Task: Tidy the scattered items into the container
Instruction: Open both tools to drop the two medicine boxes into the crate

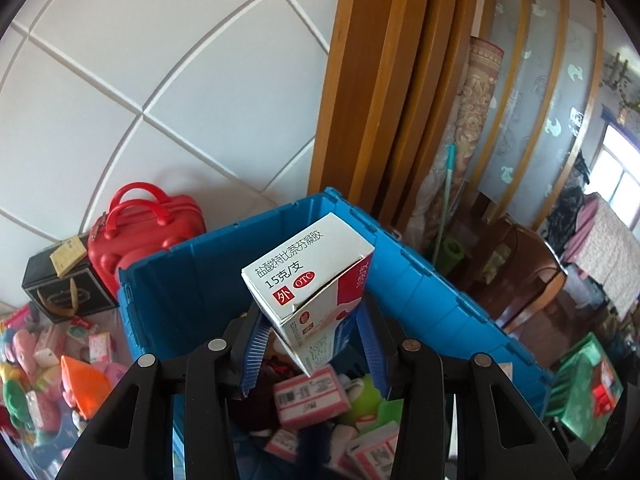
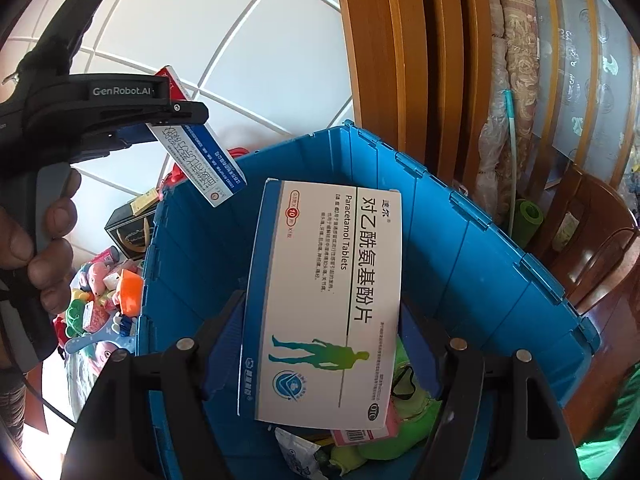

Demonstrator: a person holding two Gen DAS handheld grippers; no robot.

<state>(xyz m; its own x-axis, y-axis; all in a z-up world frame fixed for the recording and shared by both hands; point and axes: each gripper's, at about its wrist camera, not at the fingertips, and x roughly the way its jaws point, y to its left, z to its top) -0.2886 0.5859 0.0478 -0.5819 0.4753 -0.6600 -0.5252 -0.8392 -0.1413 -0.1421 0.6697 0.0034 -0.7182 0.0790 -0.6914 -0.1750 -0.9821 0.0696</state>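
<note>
Blue plastic crate (image 2: 460, 240) sits below both your grippers. Only your right view shows your left hand (image 2: 44, 248); your left gripper (image 1: 316, 344) clamps a white ointment carton (image 1: 312, 280), your right gripper (image 2: 320, 336) a flat paracetamol box (image 2: 324, 300). Beside the crate lie scattered toys (image 1: 52, 368) and a red case (image 1: 144, 228).

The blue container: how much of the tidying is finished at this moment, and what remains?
Partly done. The blue container already holds pink boxes and soft green items. In hand: the left gripper holds a white ointment box and the right gripper a Paracetamol box, both over the container, not yet released. Left: the toy pile beside it.
</note>
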